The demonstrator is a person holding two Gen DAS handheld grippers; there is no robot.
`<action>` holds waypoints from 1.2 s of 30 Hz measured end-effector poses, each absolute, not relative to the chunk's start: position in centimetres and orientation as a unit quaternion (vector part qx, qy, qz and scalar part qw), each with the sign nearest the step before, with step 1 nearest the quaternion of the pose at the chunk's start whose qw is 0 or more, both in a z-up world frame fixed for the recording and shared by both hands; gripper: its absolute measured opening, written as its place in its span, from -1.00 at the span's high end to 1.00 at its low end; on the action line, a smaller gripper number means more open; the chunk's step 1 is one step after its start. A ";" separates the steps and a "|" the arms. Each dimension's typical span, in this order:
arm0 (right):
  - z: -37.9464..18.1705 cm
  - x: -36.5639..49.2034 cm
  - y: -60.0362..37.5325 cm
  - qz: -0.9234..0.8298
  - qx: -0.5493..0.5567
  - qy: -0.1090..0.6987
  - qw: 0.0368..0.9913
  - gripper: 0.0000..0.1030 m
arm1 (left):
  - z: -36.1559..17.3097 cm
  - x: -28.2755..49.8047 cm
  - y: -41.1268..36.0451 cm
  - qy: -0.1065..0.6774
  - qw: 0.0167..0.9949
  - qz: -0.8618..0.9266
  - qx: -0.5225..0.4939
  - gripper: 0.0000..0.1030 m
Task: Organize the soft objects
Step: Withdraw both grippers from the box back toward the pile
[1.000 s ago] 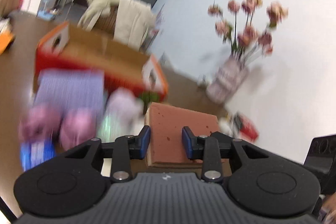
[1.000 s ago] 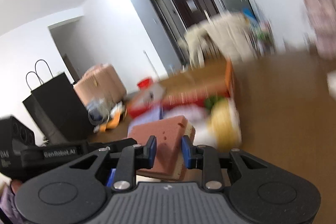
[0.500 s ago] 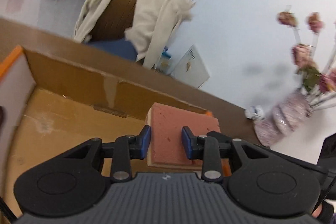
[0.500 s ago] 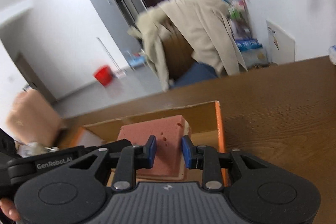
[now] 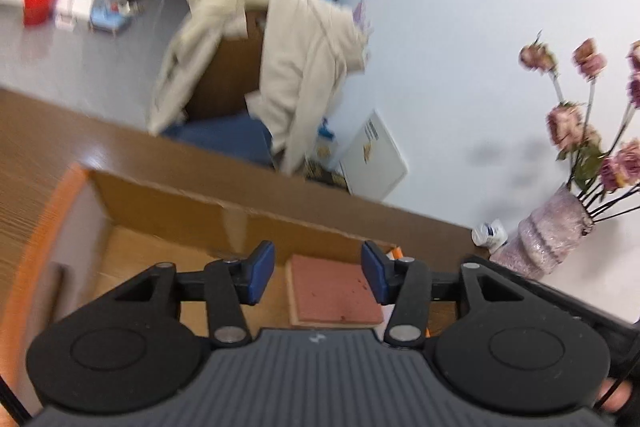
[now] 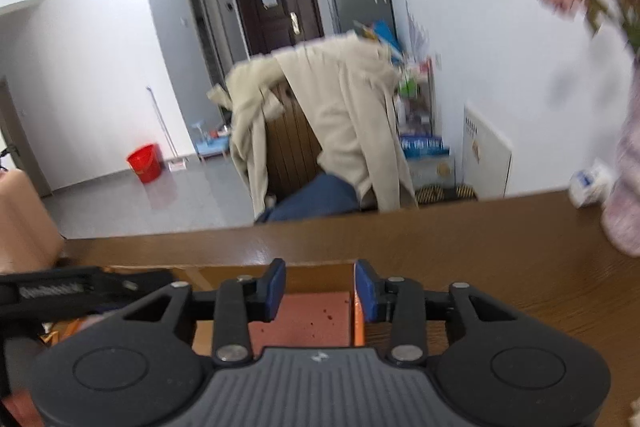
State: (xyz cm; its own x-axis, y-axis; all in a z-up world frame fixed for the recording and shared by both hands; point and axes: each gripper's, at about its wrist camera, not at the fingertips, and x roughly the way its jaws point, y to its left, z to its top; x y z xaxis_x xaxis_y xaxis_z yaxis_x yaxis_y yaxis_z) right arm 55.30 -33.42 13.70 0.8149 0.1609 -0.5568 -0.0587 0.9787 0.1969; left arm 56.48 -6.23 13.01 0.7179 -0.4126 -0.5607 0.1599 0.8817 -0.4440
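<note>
A red-brown sponge block [image 5: 332, 291] lies flat inside the cardboard box [image 5: 180, 211] with the orange rim, near its right wall. My left gripper [image 5: 318, 275] hovers over it with its jaws opening. The blue pads [image 5: 260, 275] stand clear of the block's sides. In the right wrist view the same sponge block [image 6: 304, 319] lies under my right gripper [image 6: 320, 287], whose jaws are also opening and do not press on it. The box's orange edge [image 6: 357, 323] runs just right of the block. The left gripper's black body [image 6: 60, 291] shows at the left.
The box stands on a brown wooden table [image 6: 480, 247]. A vase of pink flowers [image 5: 552, 239] and a small white pack [image 5: 490, 233] sit at the table's far right. Beyond the far edge, a chair draped with a beige coat [image 5: 288, 75].
Both grippers carried the sponge block from the cluttered part of the table to over the box. Their jaws have widened and let go; the block now lies lower, inside the box.
</note>
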 end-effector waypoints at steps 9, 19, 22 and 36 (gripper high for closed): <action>20.5 41.0 -34.9 0.097 0.037 0.246 0.964 -0.43 | 21.4 42.2 -1.9 0.280 0.949 -0.117 -0.092 -0.58; 18.0 25.2 -34.3 0.169 0.027 0.211 0.962 -0.65 | 19.0 25.4 -1.2 0.228 0.967 -0.097 -0.056 -0.76; 15.8 21.0 -34.3 0.183 0.027 0.213 0.960 -0.70 | 16.3 21.1 -1.2 0.222 0.969 -0.093 -0.060 -0.79; 4.6 8.8 -35.6 0.187 0.015 0.219 0.958 -0.75 | 5.4 8.1 -4.3 0.172 0.982 -0.072 -0.029 -0.90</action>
State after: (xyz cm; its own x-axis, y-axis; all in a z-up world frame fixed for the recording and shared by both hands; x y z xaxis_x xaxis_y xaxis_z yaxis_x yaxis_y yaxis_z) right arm 8.82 -35.60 4.56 0.8345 0.3647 -0.4130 -0.3517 0.9296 0.1102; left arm 8.15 -4.30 5.41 0.9302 -0.1521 -0.3341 0.1319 0.9878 -0.0824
